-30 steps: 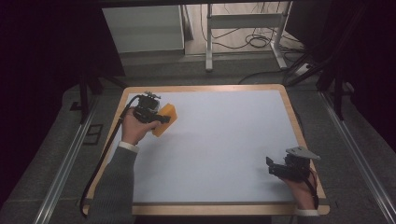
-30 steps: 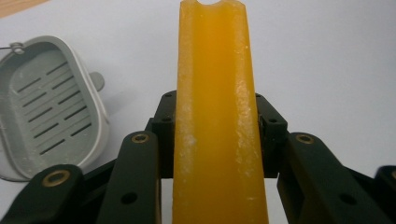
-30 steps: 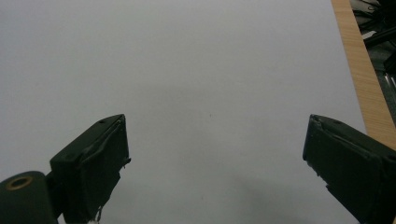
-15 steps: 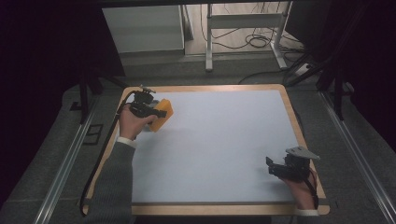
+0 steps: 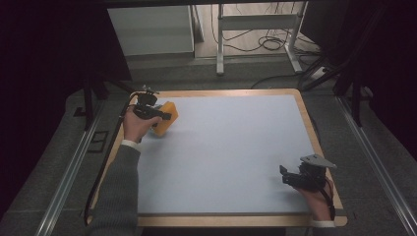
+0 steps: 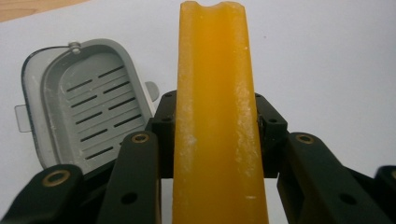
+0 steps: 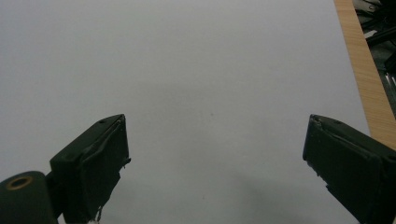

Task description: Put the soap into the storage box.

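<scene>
the left gripper (image 5: 164, 117) is clamped on a yellow sponge block (image 6: 215, 116), its black jaws pressing the two broad faces so the block stands on edge between them, long axis running straight out along the jaws. in the high view it is held near the far left corner of the white table mat (image 5: 226, 152). just past the jaws, to the sponge's left in the left gripper view, lies a grey slotted soap-dish tray (image 6: 86, 109), flat on the mat and close under the sponge. judging from this, the coming move is a short swing that way. the right gripper (image 5: 295, 178) rests wide apart and empty at the near right corner, well apart from both.
</scene>
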